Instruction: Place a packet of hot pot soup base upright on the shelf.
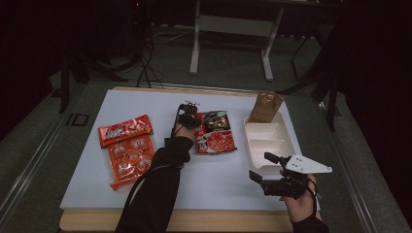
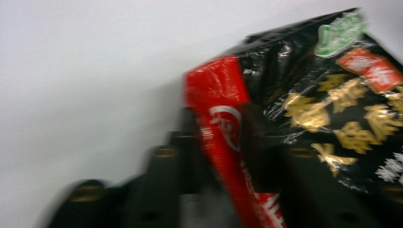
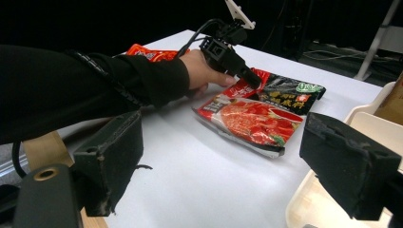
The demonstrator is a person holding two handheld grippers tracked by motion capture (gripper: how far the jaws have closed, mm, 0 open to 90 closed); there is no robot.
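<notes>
We see our left tongs [image 3: 251,85] clamped on the red-and-black noodle packet's [image 3: 259,114] edge — our right tongs [image 1: 266,167] hang spread apart, holding nothing — beside the white tray [image 1: 291,141].

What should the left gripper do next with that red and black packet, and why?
Probably lift it a little and carry it toward the white tray. The left gripper already pinches the top edge of the red and black packet, its jaws standing on either side of the raised edge, while the tray's compartments beside it look free and the right gripper waits open.
</notes>
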